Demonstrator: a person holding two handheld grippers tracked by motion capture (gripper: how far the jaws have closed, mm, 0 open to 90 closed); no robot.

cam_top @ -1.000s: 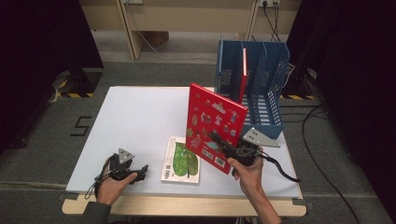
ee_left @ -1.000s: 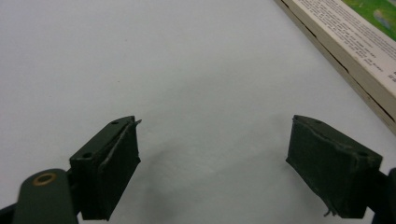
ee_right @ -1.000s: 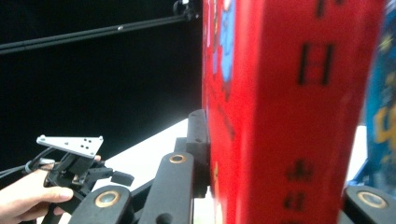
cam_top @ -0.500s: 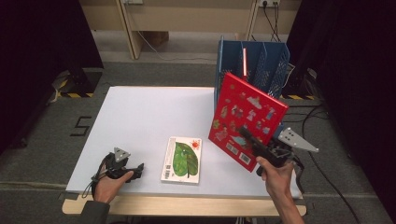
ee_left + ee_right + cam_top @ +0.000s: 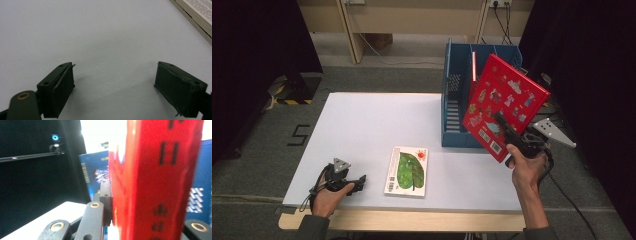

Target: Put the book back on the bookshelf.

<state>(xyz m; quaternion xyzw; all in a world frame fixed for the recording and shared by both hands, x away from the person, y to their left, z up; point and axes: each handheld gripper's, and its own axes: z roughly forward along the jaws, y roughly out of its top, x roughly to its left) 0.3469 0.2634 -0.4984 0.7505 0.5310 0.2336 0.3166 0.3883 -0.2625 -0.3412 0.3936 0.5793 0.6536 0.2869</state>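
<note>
red book lifted clear of the table, carried toward the blue rack

item 1, right gripper [image 5: 507, 131]: jaws clamped on the lower edge of the red book [image 5: 504, 106], one black jaw flat against the cover in the right gripper view [image 5: 106, 195], the spine [image 5: 160, 180] close to the lens. a second ago this gripper held the book upright near the middle of the table's right side, just behind the green book; since then the hand has swung it out to the right and a little higher, so the red book now hangs tilted in the air in front of the rack's right end, off the table surface

item 2, blue rack [image 5: 457, 107]: upright file rack at the far right of the white table [image 5: 362, 130], with a thin red item already standing in one slot. judged: the carry is at its midpoint, and the book must next be turned edge-on and lined up over a free slot

item 3, left gripper [image 5: 354, 182]: jaws standing wide with nothing between them, resting low on the table near its front left edge, unmoved over the second

item 4, green book [image 5: 408, 171]: lying flat, face up, near the front edge, untouched, likely next in line
</note>
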